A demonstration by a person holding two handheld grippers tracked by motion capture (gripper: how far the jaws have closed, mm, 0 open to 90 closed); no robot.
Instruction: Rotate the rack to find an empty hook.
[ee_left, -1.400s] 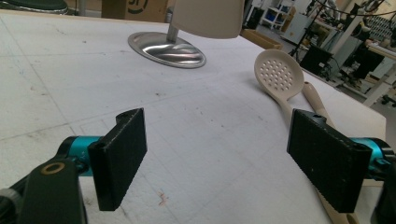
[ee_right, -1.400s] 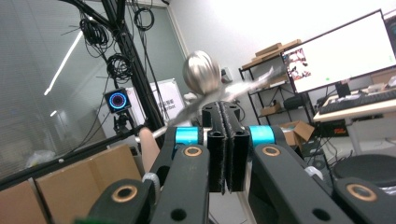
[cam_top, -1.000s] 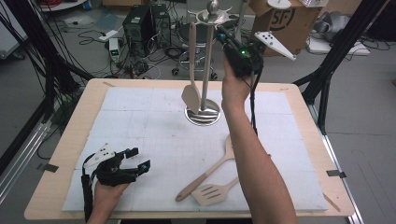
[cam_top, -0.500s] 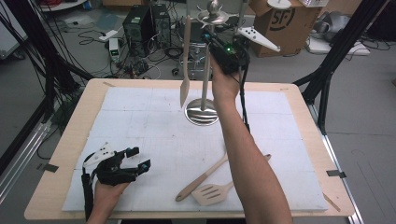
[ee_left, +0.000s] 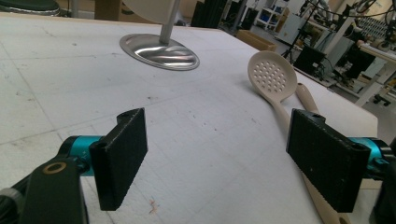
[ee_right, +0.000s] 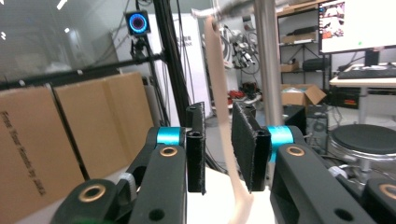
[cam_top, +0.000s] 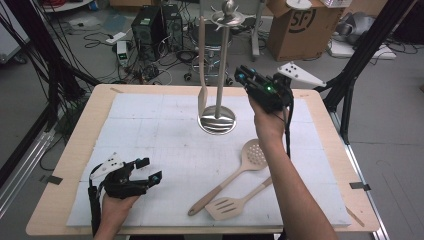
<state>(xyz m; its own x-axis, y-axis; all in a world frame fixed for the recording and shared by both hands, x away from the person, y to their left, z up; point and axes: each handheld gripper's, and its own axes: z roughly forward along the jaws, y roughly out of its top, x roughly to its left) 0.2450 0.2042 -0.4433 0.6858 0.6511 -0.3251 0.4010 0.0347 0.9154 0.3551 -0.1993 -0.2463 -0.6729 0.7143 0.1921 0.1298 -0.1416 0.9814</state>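
1. A pale beige spatula, long-handled and flat-bladed, hangs upright from a hook on the metal rack at the table's far middle.
2. The right gripper, just beside the rack, has just been opening its jaws; in its own view the handle lies between them, with a gap at each pad.
3. The left gripper rests wide open and empty at the near left.
4. A perforated spoon and a slotted turner lie near the front.

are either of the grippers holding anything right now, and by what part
Nothing is held. The right gripper has just opened off the hanging spatula; the left gripper is open.
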